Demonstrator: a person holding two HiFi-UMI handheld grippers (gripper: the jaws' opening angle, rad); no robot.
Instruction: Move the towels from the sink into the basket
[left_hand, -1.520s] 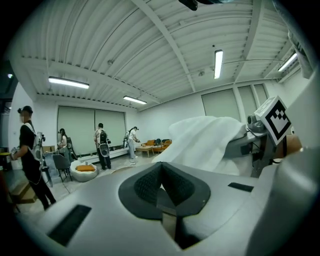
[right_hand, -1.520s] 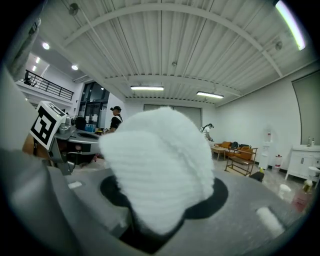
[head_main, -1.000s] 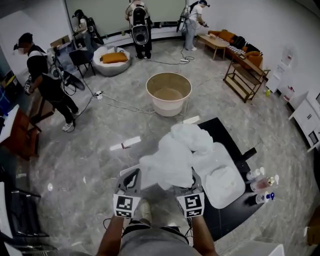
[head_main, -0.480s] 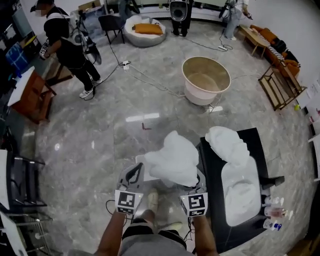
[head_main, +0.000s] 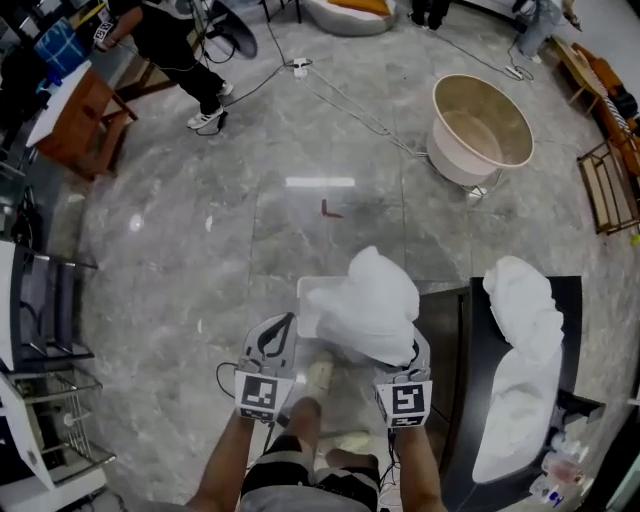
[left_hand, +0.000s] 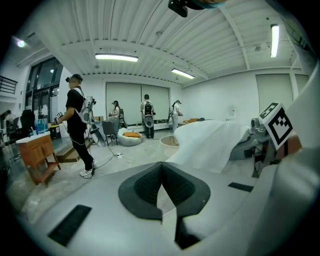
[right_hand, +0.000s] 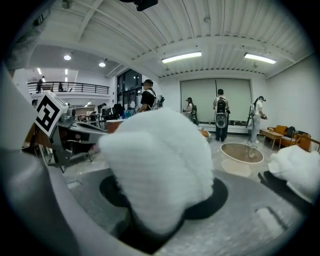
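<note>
A bunched white towel (head_main: 375, 305) hangs over the floor just left of the black table (head_main: 450, 330). My right gripper (head_main: 405, 352) is shut on it, and the bulk of the towel (right_hand: 160, 165) fills that gripper's view. My left gripper (head_main: 283, 322) is shut on a flat corner of the same towel (left_hand: 210, 145), with a thin white edge between its pads (left_hand: 145, 187). A second towel (head_main: 525, 300) lies at the far end of the white sink (head_main: 500, 440). The round beige basket (head_main: 480, 120) stands on the floor far ahead to the right.
Cables (head_main: 350, 100) trail over the marble floor before the basket. A person in black (head_main: 170, 40) stands by a wooden desk (head_main: 80, 110) at the far left. A metal rack (head_main: 40, 330) is at the left, a wooden shelf (head_main: 610, 180) at the right, bottles (head_main: 560, 465) beside the sink.
Both grippers have carried the towel off the sink and table, leftward and lower over the floor. The second towel stayed on the sink. The basket now lies farther right in view.
</note>
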